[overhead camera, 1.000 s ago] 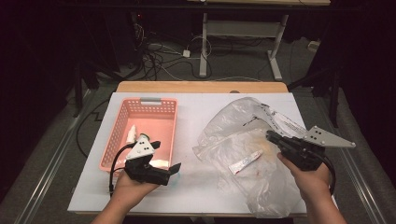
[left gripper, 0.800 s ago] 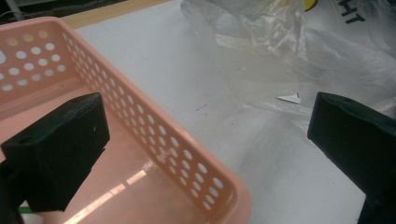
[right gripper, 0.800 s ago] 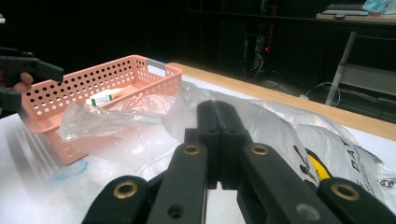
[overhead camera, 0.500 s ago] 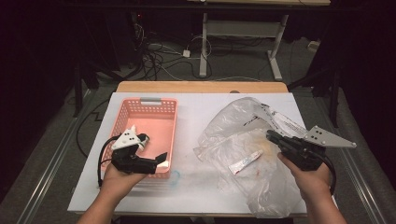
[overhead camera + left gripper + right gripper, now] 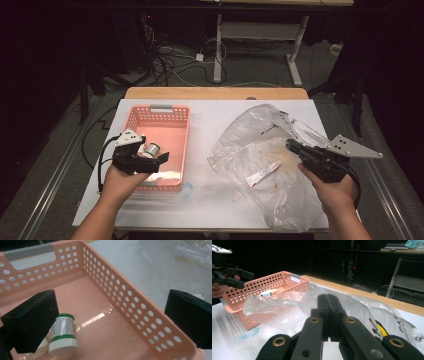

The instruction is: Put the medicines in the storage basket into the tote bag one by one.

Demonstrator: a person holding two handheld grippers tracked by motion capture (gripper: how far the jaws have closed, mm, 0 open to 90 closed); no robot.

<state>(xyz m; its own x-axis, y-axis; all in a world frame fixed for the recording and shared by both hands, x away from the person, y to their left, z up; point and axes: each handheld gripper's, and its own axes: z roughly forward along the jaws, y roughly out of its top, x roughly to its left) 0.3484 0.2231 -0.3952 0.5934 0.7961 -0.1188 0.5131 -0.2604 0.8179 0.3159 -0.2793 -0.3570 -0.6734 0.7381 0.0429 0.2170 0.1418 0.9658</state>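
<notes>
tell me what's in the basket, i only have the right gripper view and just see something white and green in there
Observer: A small bottle with a white cap and green bands lies on its side on the floor of the pink basket.
Operator: is the left hand-held gripper holding it
Observer: No. The left hand-held gripper is open, its jaws wide apart, with the bottle lying loose beside one jaw.
Operator: anything in the bag by my gripper
Observer: The high view shows a small white tube under the clear plastic bag, just ahead of the right hand-held gripper.
</notes>
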